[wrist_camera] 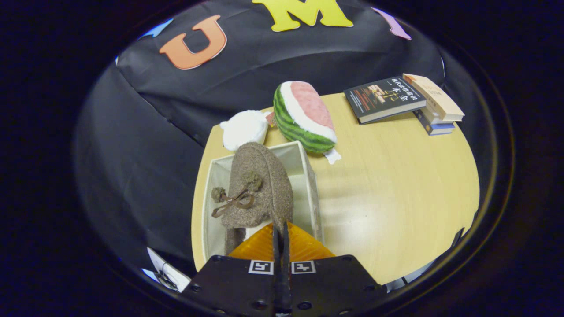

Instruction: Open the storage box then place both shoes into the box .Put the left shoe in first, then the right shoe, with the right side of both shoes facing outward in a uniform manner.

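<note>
The tongs (280,231) are pinched nearly closed on the heel edge of a brown shoe (260,185), hanging it over the open box (310,176) on the worktop (396,185). Thin grip, so it could twist and drop in facing wrong.

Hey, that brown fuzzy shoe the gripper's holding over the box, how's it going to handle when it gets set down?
The brown shoe looks felt-like and soft, so probably light and not slippery. The gripper pinches only its heel edge, and it hangs upright over the white storage box, so it may flop or tip sideways when released. Its bow and pom-poms could snag.
</note>
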Available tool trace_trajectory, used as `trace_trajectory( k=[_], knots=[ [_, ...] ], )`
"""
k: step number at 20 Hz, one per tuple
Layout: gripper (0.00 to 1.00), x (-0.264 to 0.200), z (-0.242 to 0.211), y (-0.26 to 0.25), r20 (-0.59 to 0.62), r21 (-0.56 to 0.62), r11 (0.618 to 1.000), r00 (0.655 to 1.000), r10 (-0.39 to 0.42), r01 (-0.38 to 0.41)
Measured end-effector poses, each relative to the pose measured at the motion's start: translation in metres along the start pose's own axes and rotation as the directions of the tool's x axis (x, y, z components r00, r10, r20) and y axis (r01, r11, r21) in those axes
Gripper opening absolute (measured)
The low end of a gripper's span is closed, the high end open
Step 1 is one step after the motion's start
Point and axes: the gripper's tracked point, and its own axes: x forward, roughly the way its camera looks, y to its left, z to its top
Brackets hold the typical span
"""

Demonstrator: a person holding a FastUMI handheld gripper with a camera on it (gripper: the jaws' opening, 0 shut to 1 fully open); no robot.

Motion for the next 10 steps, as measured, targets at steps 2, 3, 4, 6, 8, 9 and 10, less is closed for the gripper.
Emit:
trace_trajectory(
  k=[2, 3, 4, 6, 8, 9, 10],
  knots=[
    [0.00, 0.010, -0.003, -0.004, 0.018, -0.016, 0.998, 0.998, -0.056, 0.056],
    [0.00, 0.016, -0.005, -0.007, 0.027, -0.020, 0.996, 0.996, -0.083, 0.083],
    [0.00, 0.020, -0.008, -0.008, 0.032, -0.022, 0.994, 0.994, -0.106, 0.107],
    [0.00, 0.029, -0.014, -0.015, 0.029, -0.023, 0.988, 0.988, -0.149, 0.150],
    [0.00, 0.038, -0.021, -0.018, 0.018, -0.028, 0.982, 0.983, -0.185, 0.185],
    [0.00, 0.038, -0.021, -0.017, 0.021, -0.037, 0.980, 0.981, -0.195, 0.196],
    [0.00, 0.039, -0.019, -0.017, 0.036, -0.044, 0.977, 0.978, -0.206, 0.207]
  ],
)
